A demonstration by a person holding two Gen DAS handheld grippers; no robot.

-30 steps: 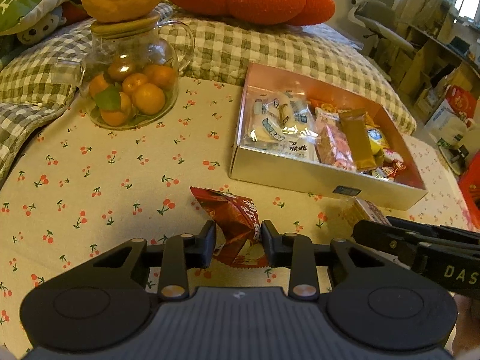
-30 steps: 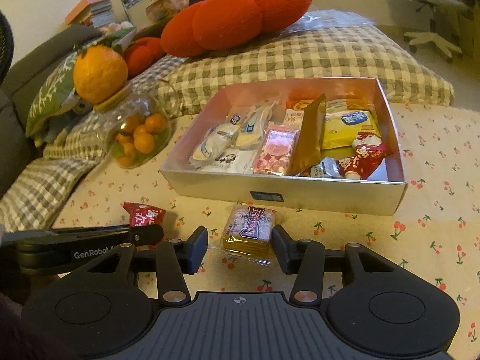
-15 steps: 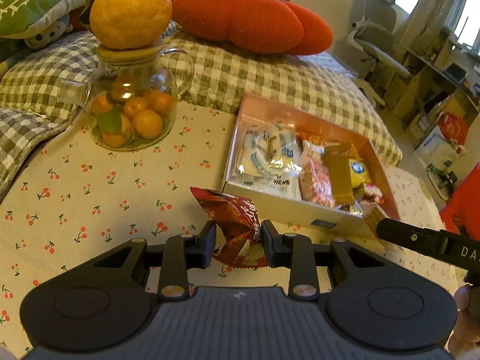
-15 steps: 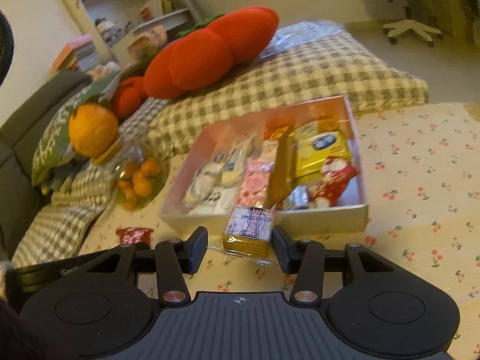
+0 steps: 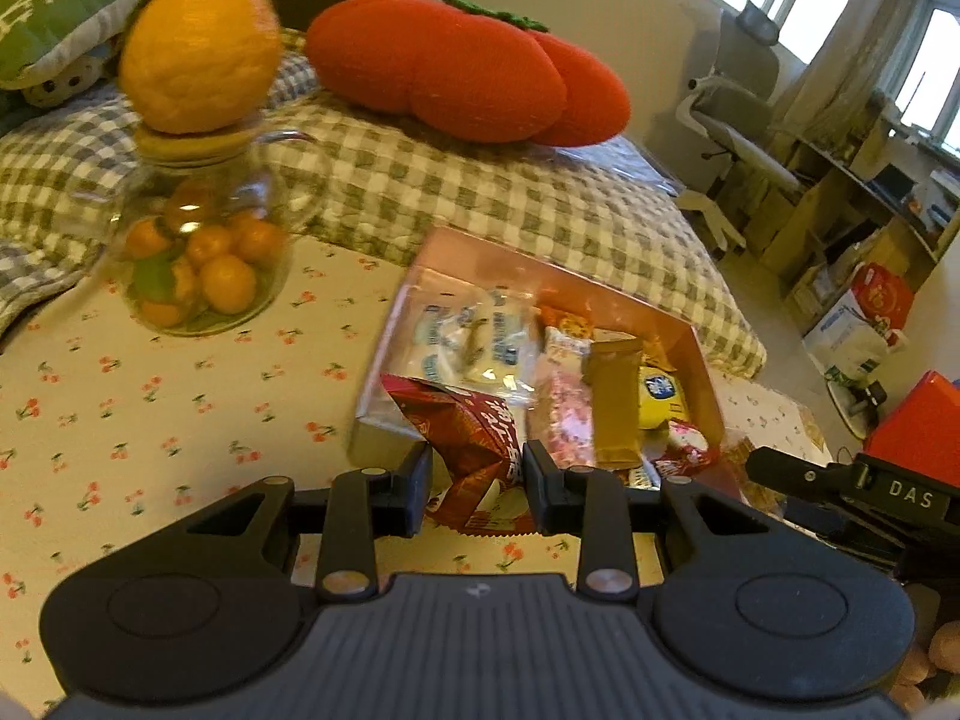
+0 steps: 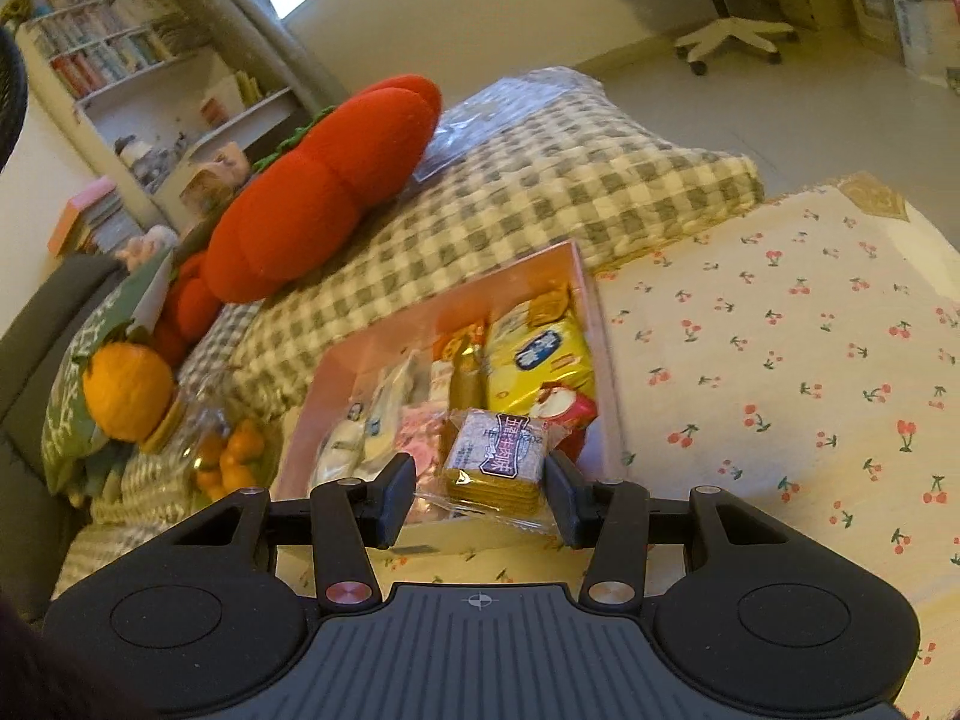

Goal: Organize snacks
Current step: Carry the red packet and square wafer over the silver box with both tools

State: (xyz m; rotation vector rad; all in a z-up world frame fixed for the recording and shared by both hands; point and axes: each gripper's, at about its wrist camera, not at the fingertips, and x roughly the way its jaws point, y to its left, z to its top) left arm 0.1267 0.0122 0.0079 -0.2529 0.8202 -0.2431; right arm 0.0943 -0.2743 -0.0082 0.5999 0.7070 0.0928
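Left gripper (image 5: pixel 477 489): matte black body with a ribbed central panel, bearing a small pale mark at its top edge. A round recessed disc is set on each rounded shoulder. Two flat link bars are fixed by silver screw heads, and two blunt black fingers (image 5: pixel 411 495) are carried at the front.

Right gripper (image 6: pixel 480 495): same black build, ribbed panel marked with a small crosshair symbol. One lower screw head is tinted pink, the other silver. In the left wrist view its side is seen as a slim black bar lettered "DAS" in white.

A dark sleeve (image 6: pixel 54 681) is glimpsed at the lower left corner.
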